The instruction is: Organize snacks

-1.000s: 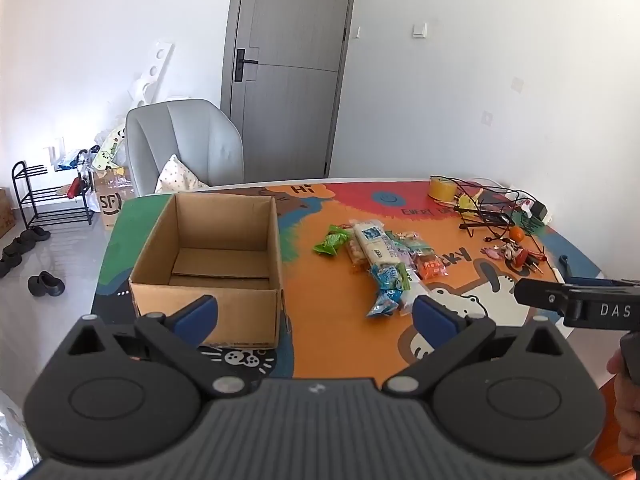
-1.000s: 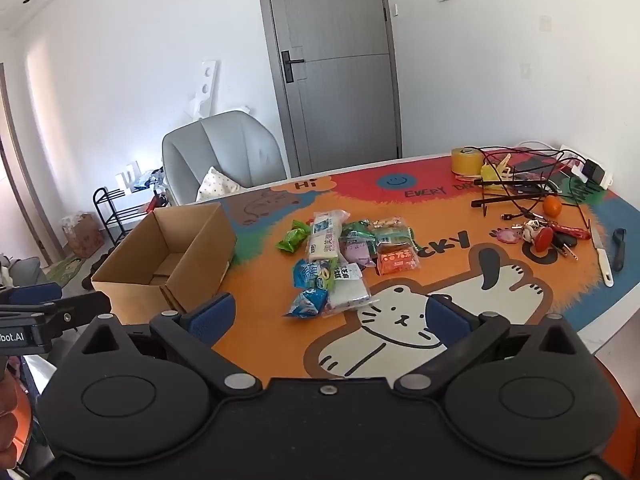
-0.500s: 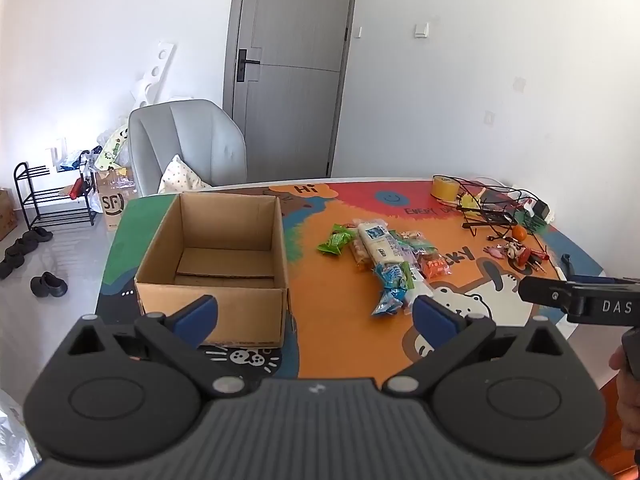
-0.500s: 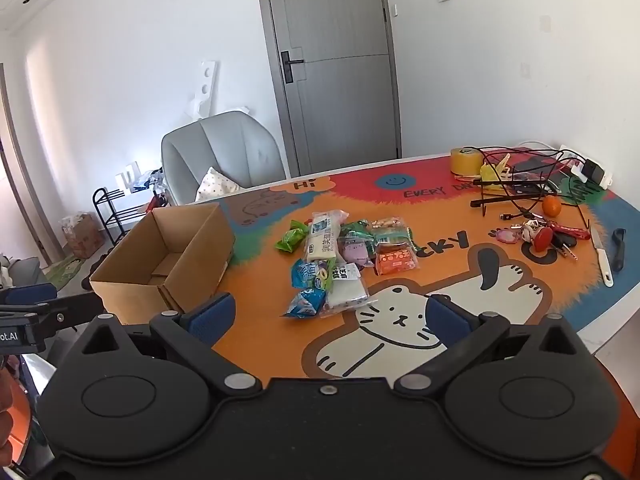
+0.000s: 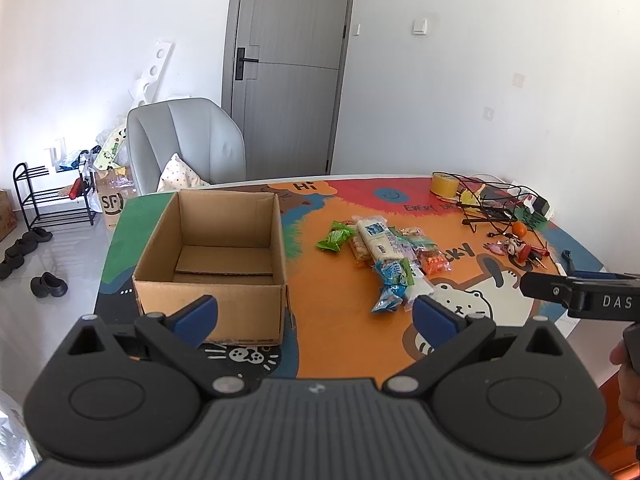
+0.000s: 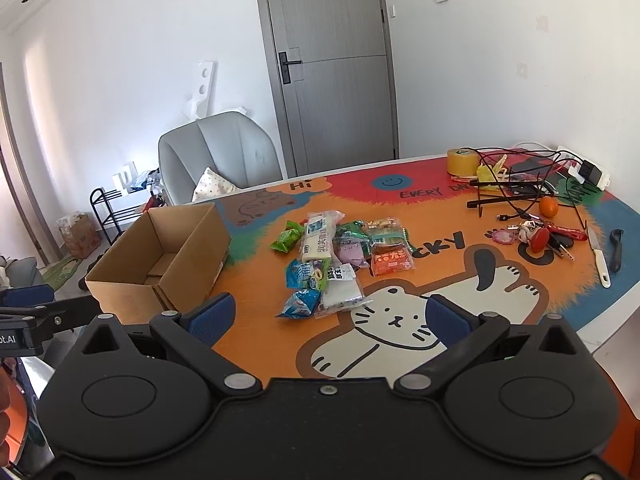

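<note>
Comparing the left wrist view with the earlier pictures, only a slight drift of the framing is found: the cardboard box (image 5: 224,256) and the snack packets (image 5: 384,256) are seen a little lower and nearer, and nothing on the table (image 5: 344,344) has been shifted. The left gripper (image 5: 316,314) is held with its jaws spread wide and empty, above the near edge of the table, in front of the box. The box is seen open and empty near the left edge. From this it is judged that sorting has not begun and an approach is under way. In the right wrist view, almost no change is noticed. The right gripper (image 6: 330,314) is likewise spread wide with nothing between its pads, hanging over the near edge. The snack packets (image 6: 340,256) are shown as a loose, overlapping heap at mid-table, well apart from the cardboard box (image 6: 160,264): a green pouch, a long white pack, blue wrappers, an orange packet.
</note>
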`<state>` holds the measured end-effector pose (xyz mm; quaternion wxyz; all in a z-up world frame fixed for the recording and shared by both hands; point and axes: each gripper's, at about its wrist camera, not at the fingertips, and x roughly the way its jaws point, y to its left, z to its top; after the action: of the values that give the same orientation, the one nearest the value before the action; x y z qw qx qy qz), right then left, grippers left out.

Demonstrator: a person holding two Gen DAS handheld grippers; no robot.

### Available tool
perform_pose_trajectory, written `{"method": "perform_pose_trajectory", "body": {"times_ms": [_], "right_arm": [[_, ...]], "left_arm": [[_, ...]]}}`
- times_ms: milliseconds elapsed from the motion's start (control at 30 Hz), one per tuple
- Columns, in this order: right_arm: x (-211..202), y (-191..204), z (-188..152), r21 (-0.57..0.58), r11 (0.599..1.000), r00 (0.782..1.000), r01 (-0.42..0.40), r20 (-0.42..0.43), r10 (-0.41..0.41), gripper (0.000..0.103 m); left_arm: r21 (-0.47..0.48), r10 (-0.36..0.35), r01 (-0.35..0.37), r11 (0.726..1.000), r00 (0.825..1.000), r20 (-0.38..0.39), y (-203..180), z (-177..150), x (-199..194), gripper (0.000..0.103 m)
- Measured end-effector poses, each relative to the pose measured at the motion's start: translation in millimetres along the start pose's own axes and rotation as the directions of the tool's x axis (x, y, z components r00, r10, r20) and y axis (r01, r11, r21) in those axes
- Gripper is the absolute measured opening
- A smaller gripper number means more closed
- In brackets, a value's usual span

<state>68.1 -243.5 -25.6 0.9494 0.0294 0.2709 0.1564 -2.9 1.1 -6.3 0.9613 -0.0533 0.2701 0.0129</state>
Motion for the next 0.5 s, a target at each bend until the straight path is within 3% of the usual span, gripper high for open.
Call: {"method": "perform_pose_trajectory", "body": {"times_ms": [500], "right_arm": [[2.0, 1.7, -1.2, -0.006, 1.000, 1.000, 0.004, -0.001, -0.004, 0.103]], "left_arm": [[0.002, -0.006, 0.006, 1.000, 1.000, -0.006, -1.4, 0.7, 1.9, 0.103]]}}
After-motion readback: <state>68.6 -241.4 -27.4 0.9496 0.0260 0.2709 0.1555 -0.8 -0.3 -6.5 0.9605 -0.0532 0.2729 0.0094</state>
